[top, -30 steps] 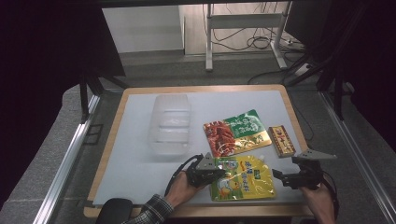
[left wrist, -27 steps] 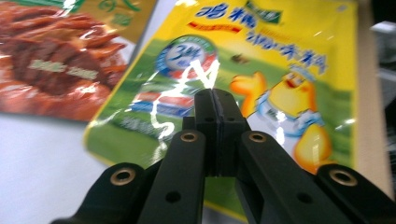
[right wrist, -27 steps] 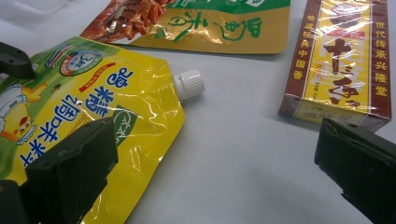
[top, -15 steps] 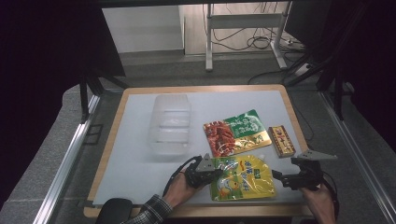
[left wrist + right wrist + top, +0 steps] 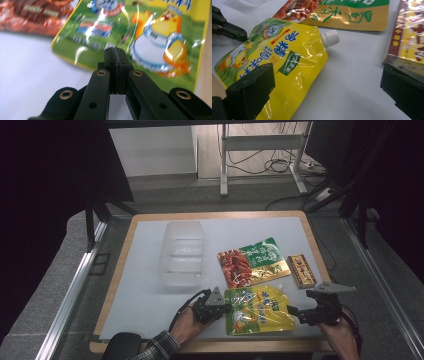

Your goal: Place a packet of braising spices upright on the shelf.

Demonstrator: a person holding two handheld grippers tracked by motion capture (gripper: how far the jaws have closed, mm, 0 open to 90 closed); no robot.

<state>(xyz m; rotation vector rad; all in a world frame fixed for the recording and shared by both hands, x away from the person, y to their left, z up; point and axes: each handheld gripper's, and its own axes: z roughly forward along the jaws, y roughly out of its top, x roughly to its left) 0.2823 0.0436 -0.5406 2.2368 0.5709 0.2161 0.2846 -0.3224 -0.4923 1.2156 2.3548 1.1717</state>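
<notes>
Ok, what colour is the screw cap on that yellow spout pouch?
White, ribbed cap on the yellow pouch; clearest in the right gripper view.

The yellow pouch (image 5: 140, 37) runs past the left gripper view's edges.

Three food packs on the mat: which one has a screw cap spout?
The yellow-green pouch nearest the person, lying between the two grippers. Its white cap sticks out of one corner. The red-green packet and the small bar are flat and sealed, with no spout.
</notes>
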